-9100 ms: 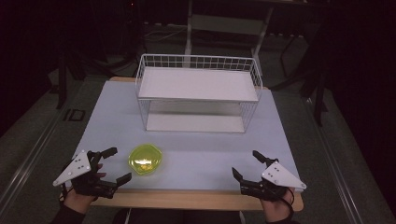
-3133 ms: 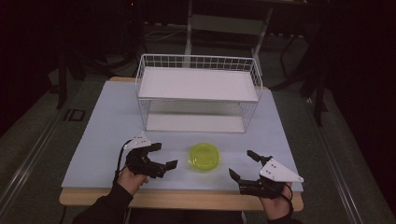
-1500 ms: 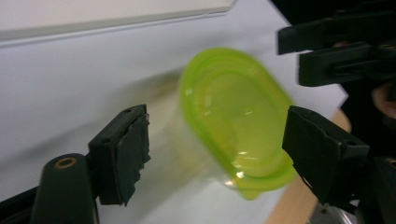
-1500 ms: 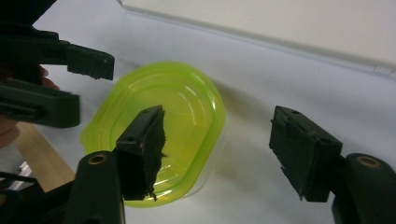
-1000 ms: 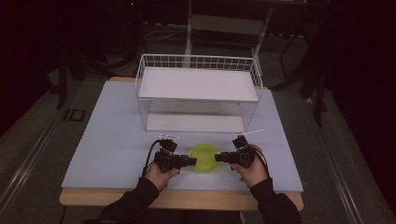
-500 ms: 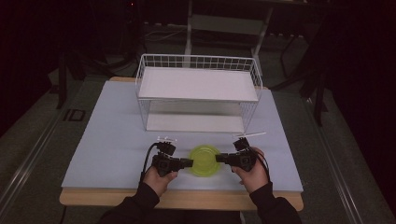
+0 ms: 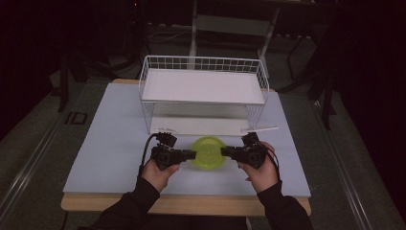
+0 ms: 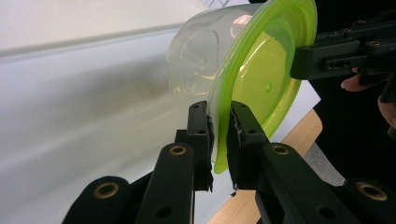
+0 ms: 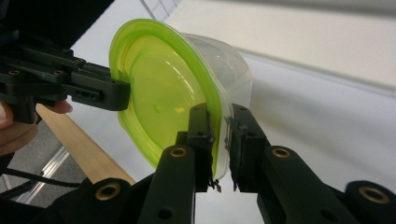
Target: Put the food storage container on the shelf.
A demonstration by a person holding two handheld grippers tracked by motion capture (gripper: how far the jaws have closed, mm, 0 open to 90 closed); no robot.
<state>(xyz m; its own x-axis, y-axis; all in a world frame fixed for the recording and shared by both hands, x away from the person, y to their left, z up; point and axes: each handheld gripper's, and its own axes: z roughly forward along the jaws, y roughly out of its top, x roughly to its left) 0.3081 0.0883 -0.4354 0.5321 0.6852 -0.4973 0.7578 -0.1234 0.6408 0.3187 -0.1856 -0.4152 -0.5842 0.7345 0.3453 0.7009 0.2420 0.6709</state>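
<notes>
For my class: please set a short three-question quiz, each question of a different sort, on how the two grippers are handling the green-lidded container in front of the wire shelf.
1. True or false: the left gripper and the right gripper are clamped on opposite edges of the container.
2. What colour is the lid? A red, B green, C blue.
3. Fill in: beyond the container stands a white wire ____ on the table.

Key: 1 true, each pair of jaws pinches the lid's rim. 2 B. 3 shelf.
</notes>
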